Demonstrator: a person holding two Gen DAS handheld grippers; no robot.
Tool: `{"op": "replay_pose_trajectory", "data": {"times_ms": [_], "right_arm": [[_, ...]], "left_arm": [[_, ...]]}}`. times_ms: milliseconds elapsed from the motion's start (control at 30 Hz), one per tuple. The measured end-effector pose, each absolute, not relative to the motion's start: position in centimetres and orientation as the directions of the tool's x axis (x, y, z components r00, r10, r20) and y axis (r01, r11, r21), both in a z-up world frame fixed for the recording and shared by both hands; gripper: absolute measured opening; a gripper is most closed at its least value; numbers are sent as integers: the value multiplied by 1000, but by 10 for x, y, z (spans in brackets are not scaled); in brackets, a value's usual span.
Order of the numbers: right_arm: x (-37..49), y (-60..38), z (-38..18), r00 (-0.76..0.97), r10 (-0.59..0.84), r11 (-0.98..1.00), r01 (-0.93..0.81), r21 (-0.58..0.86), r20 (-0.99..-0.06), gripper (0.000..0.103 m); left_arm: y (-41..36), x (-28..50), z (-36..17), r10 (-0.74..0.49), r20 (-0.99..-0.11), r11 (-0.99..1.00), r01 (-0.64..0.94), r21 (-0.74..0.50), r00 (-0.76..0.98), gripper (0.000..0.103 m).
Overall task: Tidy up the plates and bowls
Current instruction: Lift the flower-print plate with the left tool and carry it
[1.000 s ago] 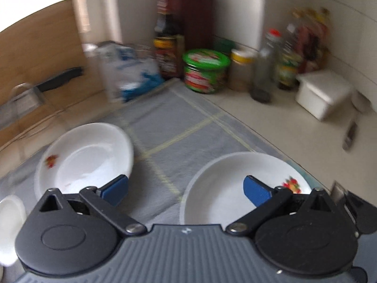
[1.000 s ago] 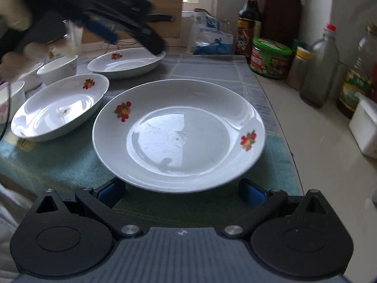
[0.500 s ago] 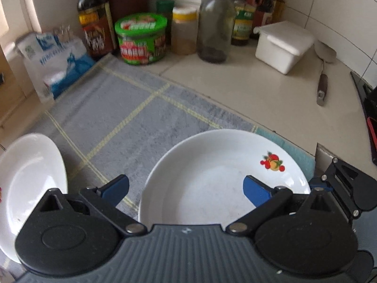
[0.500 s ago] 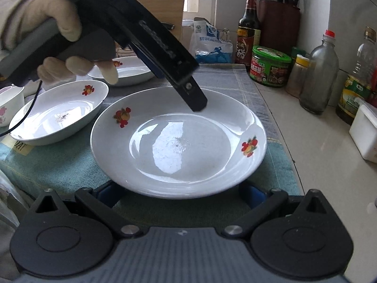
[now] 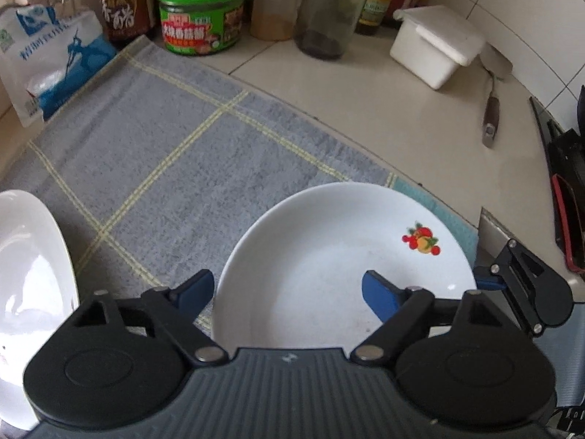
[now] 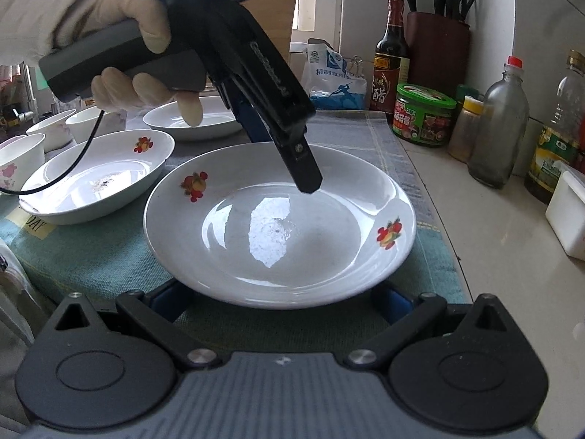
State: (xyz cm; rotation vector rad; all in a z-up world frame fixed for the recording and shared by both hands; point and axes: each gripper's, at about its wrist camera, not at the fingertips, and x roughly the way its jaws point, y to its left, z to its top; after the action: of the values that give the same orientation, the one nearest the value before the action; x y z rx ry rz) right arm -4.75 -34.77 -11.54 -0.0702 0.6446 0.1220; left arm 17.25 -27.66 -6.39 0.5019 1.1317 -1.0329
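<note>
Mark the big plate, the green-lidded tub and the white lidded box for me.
big plate (image 6: 329,256), right wrist view, on its bare centre.
green-lidded tub (image 5: 201,14), left wrist view, on its label.
white lidded box (image 5: 435,47), left wrist view, on its lid.

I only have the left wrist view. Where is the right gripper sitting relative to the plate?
Observer: The right gripper is at the plate's near edge, jaws wide, with both pads tucked under the rim.
Operator: I see one fruit print on it. Any others?
Observer: Yes, a second fruit print sits on the opposite side of the rim.
Operator: Any bowls out?
Observer: At least three small bowls stand at the far left of the right wrist view, one of them with a pink flower print.
</note>
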Motion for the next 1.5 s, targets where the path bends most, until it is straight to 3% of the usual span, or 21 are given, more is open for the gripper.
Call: {"op": "replay_pose_trajectory", "data": {"times_ms": [200, 800, 1500], "right_arm": [[-46, -346, -114, 790, 88, 989, -142, -42, -606, 103], [-40, -343, -110, 763, 71, 990, -134, -51, -643, 103], [17, -374, -103, 760, 77, 981, -174, -88, -645, 103]], "left_arm": [[-277, 178, -68, -409, -913, 445, 874, -197, 3, 76], [-279, 185, -68, -433, -901, 423, 876, -234, -31, 78], [-295, 227, -48, -502, -859, 476, 862, -176, 102, 81]]}}
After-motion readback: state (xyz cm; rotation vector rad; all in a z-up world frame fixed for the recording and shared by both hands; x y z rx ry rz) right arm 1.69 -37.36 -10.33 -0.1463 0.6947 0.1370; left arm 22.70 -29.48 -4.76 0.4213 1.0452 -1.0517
